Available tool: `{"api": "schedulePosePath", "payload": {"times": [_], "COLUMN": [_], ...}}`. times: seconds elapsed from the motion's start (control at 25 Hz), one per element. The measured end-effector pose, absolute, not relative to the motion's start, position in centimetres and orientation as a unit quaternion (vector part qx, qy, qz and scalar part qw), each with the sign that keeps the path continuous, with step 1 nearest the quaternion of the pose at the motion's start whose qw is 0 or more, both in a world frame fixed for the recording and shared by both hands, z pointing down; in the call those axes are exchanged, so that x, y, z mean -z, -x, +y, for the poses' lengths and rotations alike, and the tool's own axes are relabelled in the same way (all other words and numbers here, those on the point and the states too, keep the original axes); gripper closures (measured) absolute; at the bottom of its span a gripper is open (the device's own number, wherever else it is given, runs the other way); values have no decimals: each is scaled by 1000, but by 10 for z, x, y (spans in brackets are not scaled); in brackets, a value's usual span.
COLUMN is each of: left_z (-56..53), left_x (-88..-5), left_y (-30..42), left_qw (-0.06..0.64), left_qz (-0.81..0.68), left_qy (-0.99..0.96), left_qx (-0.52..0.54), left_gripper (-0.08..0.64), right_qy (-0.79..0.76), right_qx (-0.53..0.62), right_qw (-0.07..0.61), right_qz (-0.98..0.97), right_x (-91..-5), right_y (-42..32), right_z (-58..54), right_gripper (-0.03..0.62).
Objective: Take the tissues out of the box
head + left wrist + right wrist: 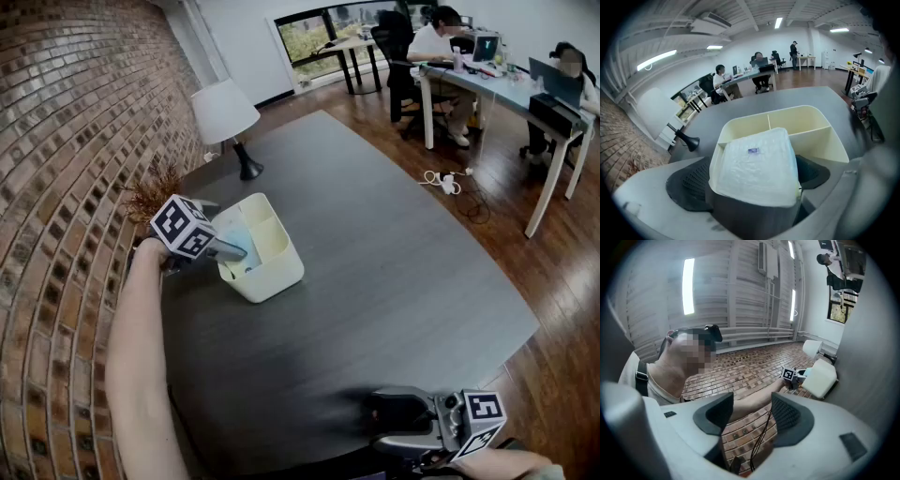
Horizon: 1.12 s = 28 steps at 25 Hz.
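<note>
The dark counter [403,281] carries a cream divided box [274,255] near the brick wall [66,141]. The left tongs [754,180] pinch a plastic-wrapped tissue pack [757,161] at the box's wall-side end. The right tongs [752,411] hover at the counter's near edge, spread apart with nothing between them.

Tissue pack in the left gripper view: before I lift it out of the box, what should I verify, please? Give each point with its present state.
1. Left gripper grips the tissue pack: ok, one pad on each side.
2. Pack clear of the box rim: cannot tell.
3. Box held down: not ok, nothing steadies it.
4. Right gripper out of the way: ok, open, empty, at the table near edge.
5. Lamp clear of the lift: ok, stands apart.
</note>
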<state>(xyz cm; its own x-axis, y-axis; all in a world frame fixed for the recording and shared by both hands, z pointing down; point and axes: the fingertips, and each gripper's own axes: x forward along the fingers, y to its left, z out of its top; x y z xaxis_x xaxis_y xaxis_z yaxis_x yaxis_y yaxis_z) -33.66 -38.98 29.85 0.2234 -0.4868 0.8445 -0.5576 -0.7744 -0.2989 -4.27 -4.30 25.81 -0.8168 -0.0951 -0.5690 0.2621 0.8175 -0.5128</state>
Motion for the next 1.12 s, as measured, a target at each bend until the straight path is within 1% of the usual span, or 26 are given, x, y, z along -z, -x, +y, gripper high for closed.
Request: {"api": "schedulePosePath", "payload": {"times": [0.04,0.16,0.36,0.56,0.68,0.92,1.12], "left_z": [-389,-389,-387,-385,-381,-376,-362], "left_x": [-303,-312,-316,-312,-302,-259,-200], "left_y": [336,331,330,330,323,325,323], "left_qw": [42,54,45,-10,-38,-82,-118], "left_qz": [-328,-311,-308,-337,-347,-397,-454], "left_qy": [-781,-778,-762,-711,-696,-675,-697], "left_qx": [-530,-544,-567,-617,-628,-617,-543], "left_gripper": [-6,-6,14,35,44,48,51], "right_qy": [-48,-50,-52,-52,-51,-50,-46], "right_qx": [301,306,311,304,302,297,289], "right_qw": [299,299,300,297,294,289,281], "right_qz": [905,903,900,904,905,909,914], "right_x": [-258,-257,-256,-256,-256,-258,-263], "right_y": [42,39,38,41,43,44,45], "right_z": [-44,-46,-47,-46,-44,-43,-43], "right_gripper": [339,339,339,339,339,339,340]}}
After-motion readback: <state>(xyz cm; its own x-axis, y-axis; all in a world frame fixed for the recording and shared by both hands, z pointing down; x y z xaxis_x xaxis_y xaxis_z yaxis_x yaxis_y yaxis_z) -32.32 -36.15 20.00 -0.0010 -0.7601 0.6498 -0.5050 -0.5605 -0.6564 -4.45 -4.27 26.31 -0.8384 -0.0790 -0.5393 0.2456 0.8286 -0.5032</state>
